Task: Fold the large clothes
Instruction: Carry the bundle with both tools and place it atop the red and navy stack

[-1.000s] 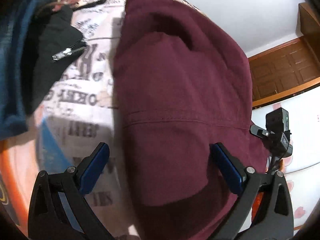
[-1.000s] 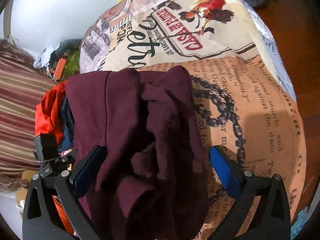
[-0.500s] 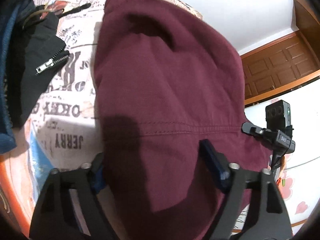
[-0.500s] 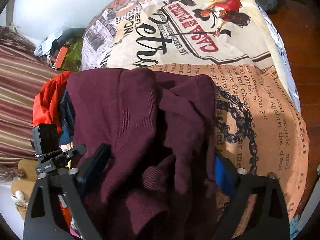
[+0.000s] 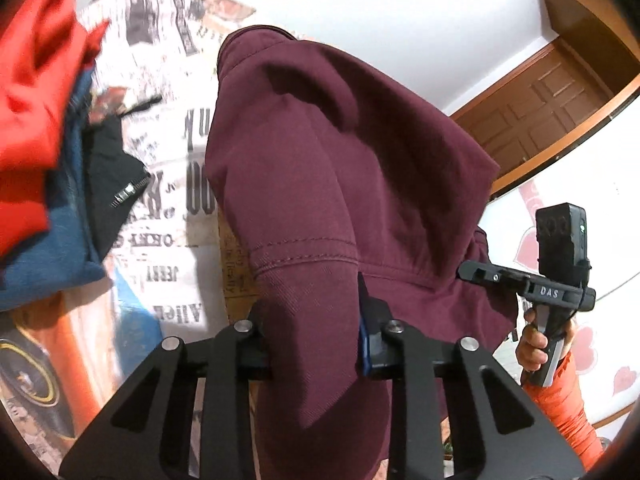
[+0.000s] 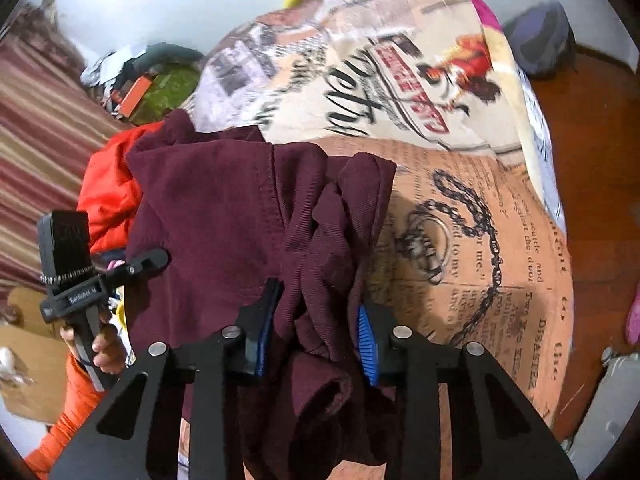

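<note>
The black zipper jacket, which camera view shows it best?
The left wrist view. There the black zipper jacket lies on the printed bedspread beside the blue garment, left of the maroon garment, its zipper end catching the light. The right wrist view does not show it; the maroon garment fills that side.

left wrist: close, angled down | right wrist: close, angled down | shared: maroon garment [image 5: 320,168], printed bedspread [image 6: 480,240]

A bedroom in a home. A bed is covered by a newspaper-print bedspread [image 6: 460,208] in cream and orange, with a brown panelled wooden door [image 5: 548,108] set in a white wall, a reddish wooden floor [image 6: 600,160], and a striped red-and-beige curtain [image 6: 36,120].
</note>
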### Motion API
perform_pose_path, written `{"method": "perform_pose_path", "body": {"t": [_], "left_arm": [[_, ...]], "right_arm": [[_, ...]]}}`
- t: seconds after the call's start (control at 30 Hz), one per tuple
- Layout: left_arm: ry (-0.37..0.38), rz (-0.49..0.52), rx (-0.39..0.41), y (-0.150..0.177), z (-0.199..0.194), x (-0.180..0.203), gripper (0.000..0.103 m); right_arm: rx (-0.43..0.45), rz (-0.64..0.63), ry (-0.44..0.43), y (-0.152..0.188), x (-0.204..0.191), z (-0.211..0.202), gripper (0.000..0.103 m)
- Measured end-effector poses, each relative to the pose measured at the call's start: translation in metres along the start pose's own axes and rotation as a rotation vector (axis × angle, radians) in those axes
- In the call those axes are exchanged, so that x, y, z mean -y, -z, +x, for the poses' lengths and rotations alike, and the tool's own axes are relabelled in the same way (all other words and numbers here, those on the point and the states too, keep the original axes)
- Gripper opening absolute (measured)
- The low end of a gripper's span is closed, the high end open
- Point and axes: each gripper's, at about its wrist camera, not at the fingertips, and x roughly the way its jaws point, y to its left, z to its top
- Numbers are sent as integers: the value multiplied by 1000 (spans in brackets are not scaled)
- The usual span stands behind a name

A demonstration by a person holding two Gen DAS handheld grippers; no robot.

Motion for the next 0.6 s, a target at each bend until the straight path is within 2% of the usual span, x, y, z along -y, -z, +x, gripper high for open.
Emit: {"method": "perform_pose_path", "body": {"t": [0.23,0.43,0.6], "left_arm": [[-6,59,156,-12,-88,20,27],[-42,110,321,-23,-185,25,27],[-104,122,413,-47,-252,10,27]], "right_arm": [[122,-102,-17,-3,-65,-41,30],[227,-167,-99,-24,-124,-60,30],[297,-230,-173,-44,-177,-56,30]]}}
